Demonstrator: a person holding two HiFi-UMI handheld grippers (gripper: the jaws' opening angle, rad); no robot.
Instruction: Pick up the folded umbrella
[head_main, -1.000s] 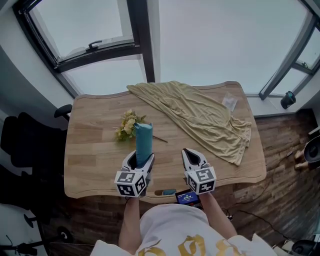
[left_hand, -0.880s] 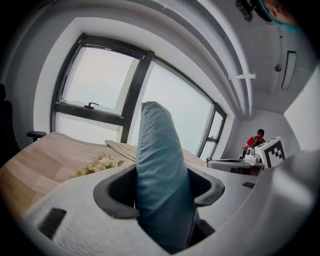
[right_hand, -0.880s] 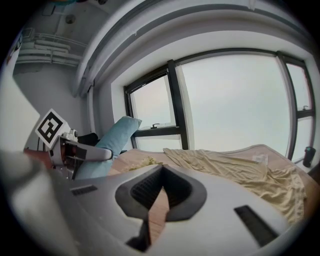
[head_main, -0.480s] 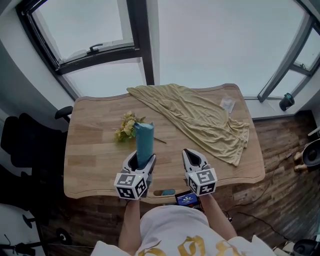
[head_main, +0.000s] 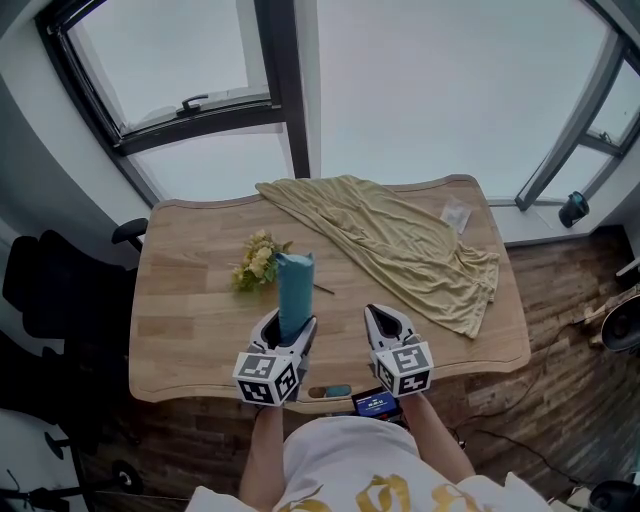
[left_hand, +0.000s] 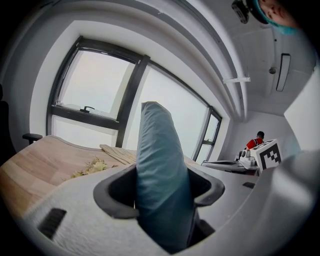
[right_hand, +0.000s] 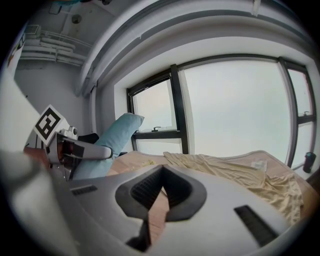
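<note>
Centrally, one umbrella (head_main: 294, 290) stood clamped in the left gripper (head_main: 283, 332); the right gripper (head_main: 384, 320) had its jaws together, empty.

No word, number or brand can be read anywhere. The left marker cube (head_main: 267, 378) and the right marker cube (head_main: 404, 366) carry only black-and-white square patterns, no letters. The yellow print (head_main: 385, 492) on the person's white shirt is cut off by the lower edge. The blue screen (head_main: 374, 402) at the desk's (head_main: 180, 300) near edge and the clear packet (head_main: 455, 214) are too small to read.
</note>
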